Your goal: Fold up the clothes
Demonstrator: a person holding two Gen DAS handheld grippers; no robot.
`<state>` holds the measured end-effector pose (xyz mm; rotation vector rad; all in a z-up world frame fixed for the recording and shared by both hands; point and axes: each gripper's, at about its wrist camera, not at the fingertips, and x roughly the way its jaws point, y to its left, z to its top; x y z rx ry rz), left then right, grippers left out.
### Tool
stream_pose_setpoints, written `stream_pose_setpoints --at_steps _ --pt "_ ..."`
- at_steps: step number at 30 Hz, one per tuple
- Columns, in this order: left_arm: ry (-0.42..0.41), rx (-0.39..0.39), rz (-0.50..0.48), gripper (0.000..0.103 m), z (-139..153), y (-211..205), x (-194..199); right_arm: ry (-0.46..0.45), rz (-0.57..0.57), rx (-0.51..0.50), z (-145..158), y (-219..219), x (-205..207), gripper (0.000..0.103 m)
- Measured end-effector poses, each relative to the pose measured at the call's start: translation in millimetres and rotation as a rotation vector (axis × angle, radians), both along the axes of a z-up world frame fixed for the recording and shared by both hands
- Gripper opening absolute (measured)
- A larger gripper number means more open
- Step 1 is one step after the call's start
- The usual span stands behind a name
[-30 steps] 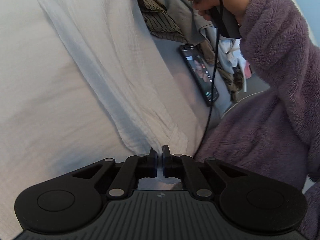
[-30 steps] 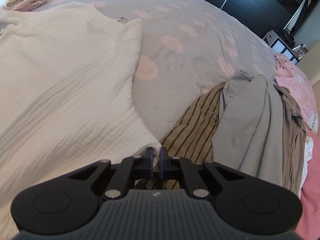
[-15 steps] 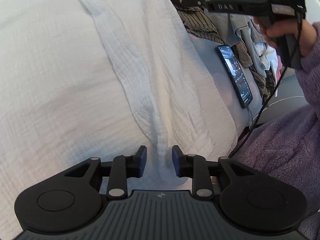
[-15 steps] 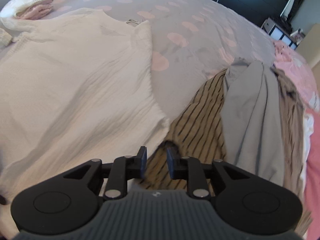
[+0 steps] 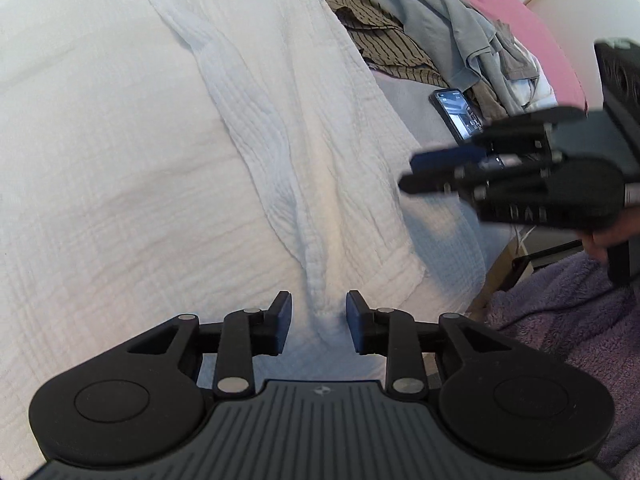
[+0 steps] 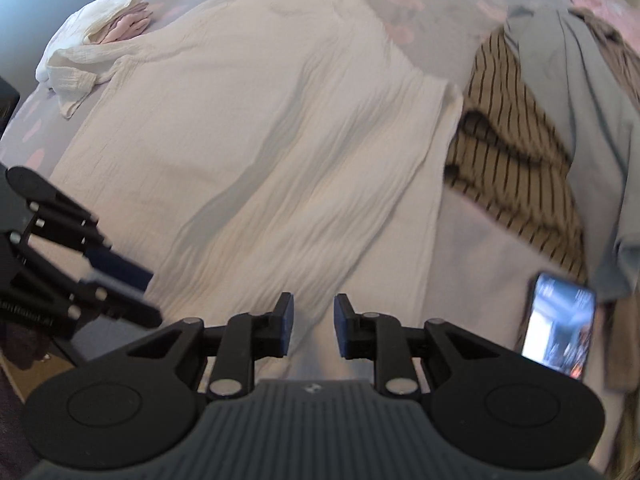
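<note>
On spotted bedspread (image 6: pixel 432 20): white shirt (image 6: pixel 248 128) spread flat, near hem at both tongs. Left tongs (image 5: pixel 319 322) parted, fabric ridge between, ungripped. Right tongs (image 6: pixel 313 325) parted, empty. Smooth ridge first, pinch hem corners evenly, avoid phone (image 6: pixel 558 322).

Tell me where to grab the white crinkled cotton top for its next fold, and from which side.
Take the white crinkled cotton top at its near hem corner beside the lit smartphone, coming from the near bed edge with the right hand-held gripper. That long side edge lies flat, straight and free on the grey bedspread, clear of the striped brown garment, so a pinch there likely lifts it cleanly.
</note>
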<state>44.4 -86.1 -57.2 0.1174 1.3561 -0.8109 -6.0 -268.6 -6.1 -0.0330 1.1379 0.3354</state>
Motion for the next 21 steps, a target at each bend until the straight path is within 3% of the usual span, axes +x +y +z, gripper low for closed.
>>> stream_pose_setpoints --at_steps 5,9,12,14,17,21 --pt "-0.026 0.016 0.011 0.026 -1.5 -0.9 -3.1 0.043 -0.078 0.060 -16.7 3.4 -18.0 0.025" --pt "-0.033 0.025 0.025 0.026 -6.2 0.0 -3.8 0.053 -0.070 0.059 -31.4 16.2 -25.1 0.026" --pt "-0.034 0.031 0.041 0.026 -10.7 1.6 -2.2 0.033 -0.044 0.033 -29.2 23.9 -27.0 0.014" --pt "-0.036 0.023 0.048 0.020 -10.9 2.2 -0.8 0.023 -0.048 0.022 -23.3 23.0 -26.9 0.007" --pt "-0.033 -0.012 0.055 0.008 -4.6 4.4 -0.6 0.024 -0.077 0.029 -12.7 9.9 -23.4 0.007" --pt "-0.013 -0.090 0.104 0.004 9.0 3.7 1.6 0.024 -0.123 0.056 8.3 -14.0 -23.0 0.006"
